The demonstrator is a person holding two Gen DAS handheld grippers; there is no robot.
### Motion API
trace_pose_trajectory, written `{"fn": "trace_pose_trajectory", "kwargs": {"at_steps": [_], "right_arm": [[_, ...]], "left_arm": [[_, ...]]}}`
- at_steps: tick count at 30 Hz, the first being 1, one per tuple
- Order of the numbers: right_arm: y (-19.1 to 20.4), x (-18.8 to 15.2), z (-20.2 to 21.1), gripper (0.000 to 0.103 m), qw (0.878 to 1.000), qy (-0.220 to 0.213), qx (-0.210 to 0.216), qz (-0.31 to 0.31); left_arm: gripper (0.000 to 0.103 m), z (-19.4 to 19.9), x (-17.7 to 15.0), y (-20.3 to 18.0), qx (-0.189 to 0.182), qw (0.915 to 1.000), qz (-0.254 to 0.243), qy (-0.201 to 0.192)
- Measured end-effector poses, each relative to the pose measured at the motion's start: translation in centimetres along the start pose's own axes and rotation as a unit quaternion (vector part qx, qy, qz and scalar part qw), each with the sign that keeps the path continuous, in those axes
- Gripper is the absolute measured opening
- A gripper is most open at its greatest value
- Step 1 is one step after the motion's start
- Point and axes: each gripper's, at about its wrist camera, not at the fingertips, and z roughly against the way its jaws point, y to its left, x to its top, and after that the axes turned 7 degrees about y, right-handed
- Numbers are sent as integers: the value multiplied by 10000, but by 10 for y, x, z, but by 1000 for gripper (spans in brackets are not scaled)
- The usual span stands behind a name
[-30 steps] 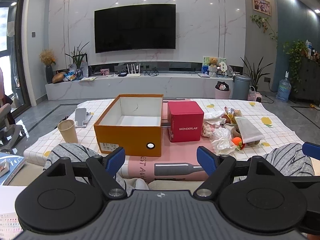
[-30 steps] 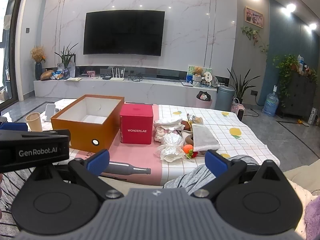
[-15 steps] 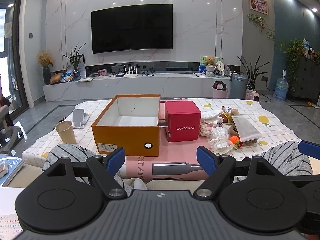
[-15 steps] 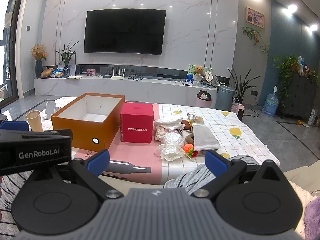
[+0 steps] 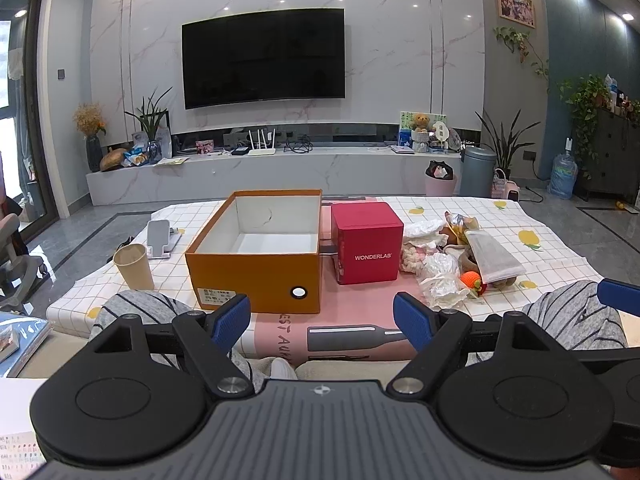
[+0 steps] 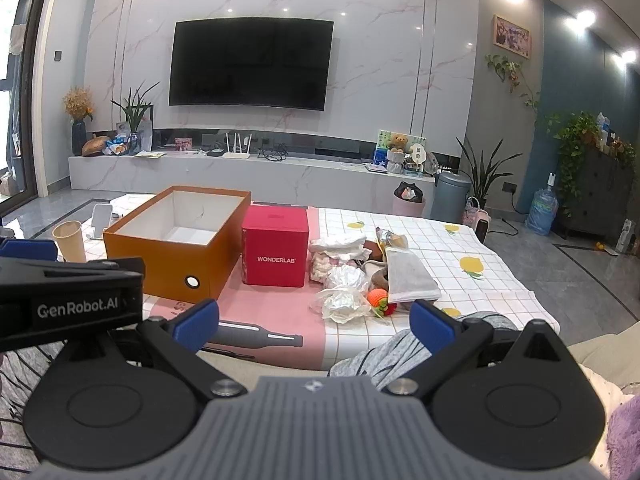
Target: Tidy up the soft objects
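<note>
Tongs, left [image 5: 322, 322] and right [image 6: 314, 326], both gape with nothing between them low in frame, while past them at mid-frame soft things [image 6: 348, 280] lie heaped just right of the red box [image 6: 275, 250] beside the orange box [image 6: 176, 248].
</note>
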Motion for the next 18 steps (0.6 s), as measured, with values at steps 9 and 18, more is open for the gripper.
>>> {"fn": "trace_pose_trajectory", "kwargs": {"at_steps": [9, 18], "right_arm": [[-1, 0, 0, 99, 10000, -29, 0, -16], [3, -1, 0, 99, 9998, -81, -130, 97]], "left_arm": [[95, 1, 0, 0, -8, 10000, 12, -11], [93, 1, 2, 1, -68, 9999, -52, -80]]}}
